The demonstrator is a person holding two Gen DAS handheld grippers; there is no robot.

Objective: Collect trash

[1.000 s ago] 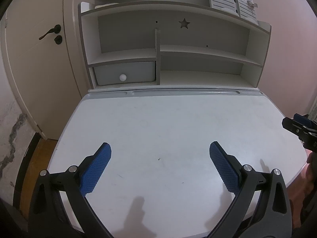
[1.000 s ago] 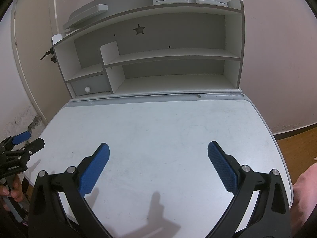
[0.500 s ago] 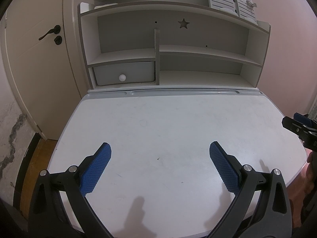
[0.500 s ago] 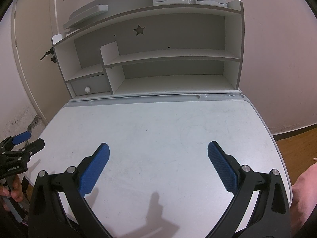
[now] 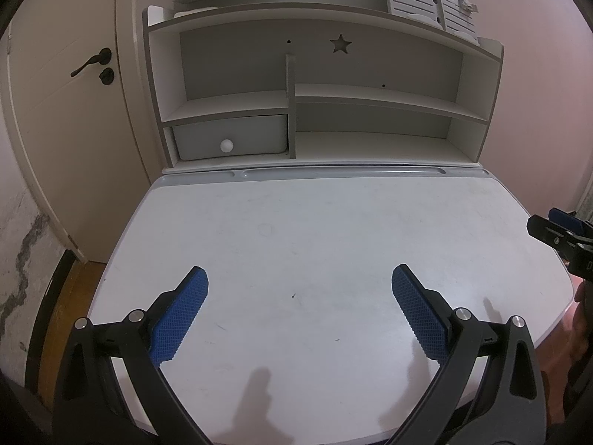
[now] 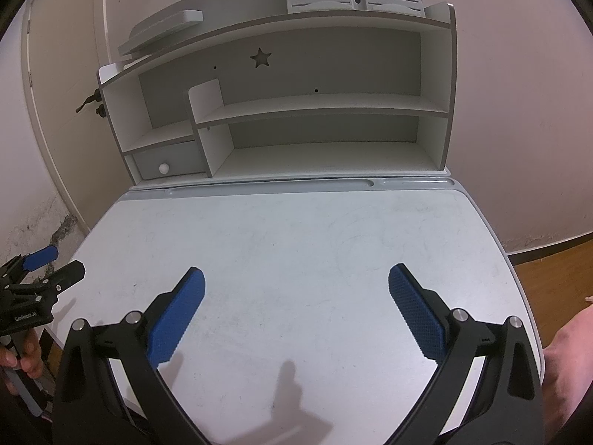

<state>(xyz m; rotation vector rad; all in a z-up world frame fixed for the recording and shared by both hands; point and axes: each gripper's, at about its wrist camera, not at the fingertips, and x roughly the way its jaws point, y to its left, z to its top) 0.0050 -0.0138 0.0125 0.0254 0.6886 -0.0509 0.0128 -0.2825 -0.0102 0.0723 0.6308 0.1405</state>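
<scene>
No trash shows in either view. My left gripper (image 5: pixel 299 278) hovers open over the near half of the white desk (image 5: pixel 315 230), its blue pads wide apart with nothing between them. My right gripper (image 6: pixel 296 277) is also open above the same desk (image 6: pixel 296 233), holding nothing. At the right edge of the left wrist view, the right gripper (image 5: pixel 556 230) appears from the side. Seen from the right wrist, the left gripper (image 6: pixel 40 267) sits at the desk's left edge, with a hand (image 6: pixel 22 352) on its handle.
A grey-white shelf hutch (image 5: pixel 315 111) with bare shelves and a star cut-out stands at the back of the desk. It holds a small drawer (image 5: pixel 229 137) with a round knob. A door (image 5: pixel 66 92) stands at the left, pink walls around, wooden floor (image 6: pixel 556 270) at the right.
</scene>
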